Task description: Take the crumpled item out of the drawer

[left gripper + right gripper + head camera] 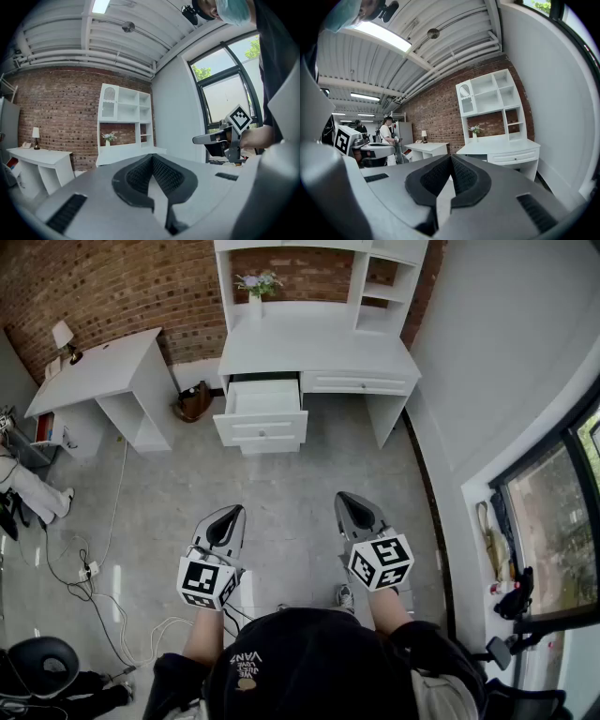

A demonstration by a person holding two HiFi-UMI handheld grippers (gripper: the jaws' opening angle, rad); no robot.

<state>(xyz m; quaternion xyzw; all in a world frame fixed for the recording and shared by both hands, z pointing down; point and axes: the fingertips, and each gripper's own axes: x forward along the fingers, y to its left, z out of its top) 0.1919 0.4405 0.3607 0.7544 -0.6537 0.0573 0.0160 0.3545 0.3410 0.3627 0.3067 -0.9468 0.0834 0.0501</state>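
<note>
Your drawer (262,412) is white and sits in the left half of the white table (319,348), which stands against the brick wall. It is pulled well out toward you, level and square to the table front. A dark gap shows behind it at the table's edge. The front panel is wide, with grooved lines running across it. From the head view the inside reads as plain white, too small to tell what lies in it. The crumpled item cannot be made out in any view. The drawer is well apart from you, across open floor.
</note>
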